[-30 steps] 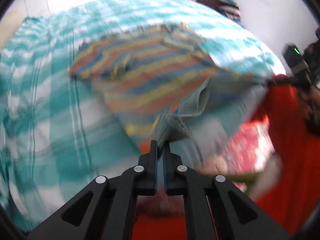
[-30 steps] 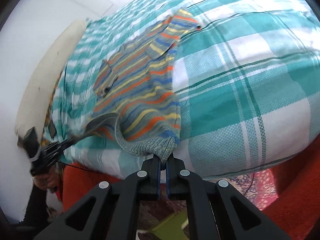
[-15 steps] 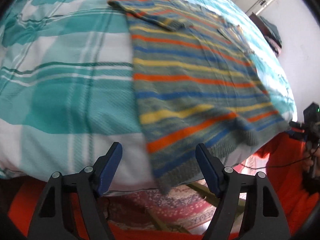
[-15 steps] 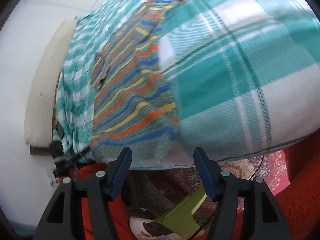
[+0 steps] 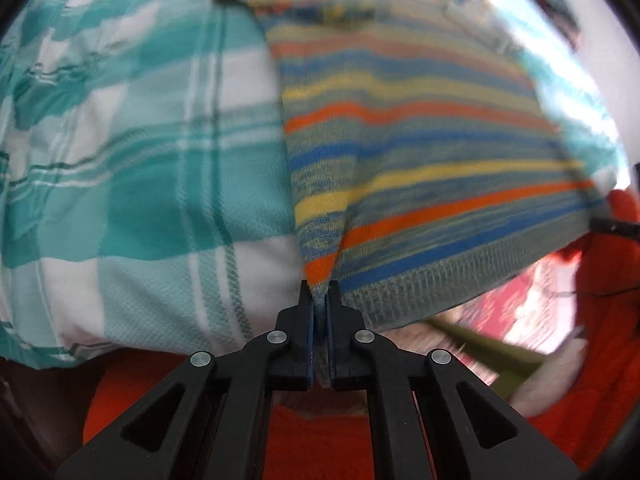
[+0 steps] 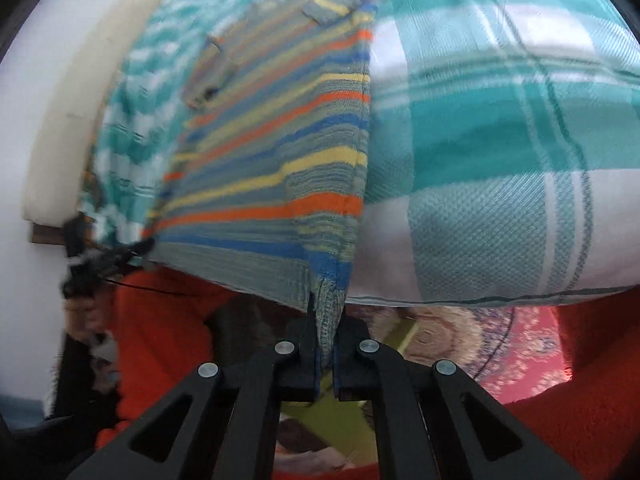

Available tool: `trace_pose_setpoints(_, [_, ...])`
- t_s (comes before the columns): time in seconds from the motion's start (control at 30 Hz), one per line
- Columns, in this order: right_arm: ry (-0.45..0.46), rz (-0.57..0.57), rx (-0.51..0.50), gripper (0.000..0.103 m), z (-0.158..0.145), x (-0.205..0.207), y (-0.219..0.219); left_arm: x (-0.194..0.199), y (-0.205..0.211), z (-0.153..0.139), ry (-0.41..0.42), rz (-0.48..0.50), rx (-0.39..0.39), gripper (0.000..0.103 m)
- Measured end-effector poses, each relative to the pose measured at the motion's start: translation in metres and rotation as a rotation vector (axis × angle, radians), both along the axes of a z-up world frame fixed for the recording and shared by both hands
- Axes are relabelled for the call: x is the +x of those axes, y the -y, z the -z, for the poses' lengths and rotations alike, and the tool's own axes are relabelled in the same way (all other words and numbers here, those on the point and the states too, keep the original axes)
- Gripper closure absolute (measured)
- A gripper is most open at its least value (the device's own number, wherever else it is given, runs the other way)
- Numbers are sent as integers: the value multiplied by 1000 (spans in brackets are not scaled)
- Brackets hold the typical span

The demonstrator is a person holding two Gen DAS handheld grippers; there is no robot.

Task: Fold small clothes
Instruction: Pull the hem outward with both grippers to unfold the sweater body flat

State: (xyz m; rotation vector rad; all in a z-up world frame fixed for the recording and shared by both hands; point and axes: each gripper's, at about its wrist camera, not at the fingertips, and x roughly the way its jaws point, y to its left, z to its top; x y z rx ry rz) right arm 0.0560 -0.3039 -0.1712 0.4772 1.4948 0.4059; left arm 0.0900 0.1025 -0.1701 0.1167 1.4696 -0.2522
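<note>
A small knit sweater [image 5: 416,128] with orange, blue and yellow stripes lies on a teal and white checked bedspread [image 5: 132,152], its ribbed hem hanging off the near edge. My left gripper [image 5: 319,298] is shut on the hem's left corner. My right gripper [image 6: 325,312] is shut on the hem's right corner, with the sweater [image 6: 280,140] stretching away from it. The hem is pulled taut between the two grippers. The left gripper also shows at the far left of the right wrist view [image 6: 104,258]. The frames are blurred.
The person's orange clothing [image 6: 168,320] fills the space below the bed edge. A patterned red rug [image 6: 528,348] and a green object [image 6: 340,420] lie on the floor. A cream pillow [image 6: 76,92] sits at the bed's far side against a white wall.
Half a second ago both grippers were open in front of the hanging hem. Now each has shut on a hem corner and the hem is stretched between them.
</note>
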Motion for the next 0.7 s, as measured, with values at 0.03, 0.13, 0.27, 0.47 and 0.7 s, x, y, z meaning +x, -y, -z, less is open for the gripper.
trace_pose_setpoints(0.03, [-36,16,-19,99,13,2,-1,1,8,10,-22,16,57,100])
trace_pose_setpoints(0.13, [-79,43,-79,94,25,0,1,4,23,16,-28,16,135,95])
trace_pose_setpoints(0.27, [14,41,-213,58,-9,-9,12,-8,30,-5,42,6,182,37])
trace_pose_setpoints(0.47, [337,1,-531,51,-83,-14,8,-29,36,-50,228,-89,190,28])
trace_pose_setpoints(0.7, [466,-56,-643,52,-102,2,-21,-28,36,-73,356,-162,150,26])
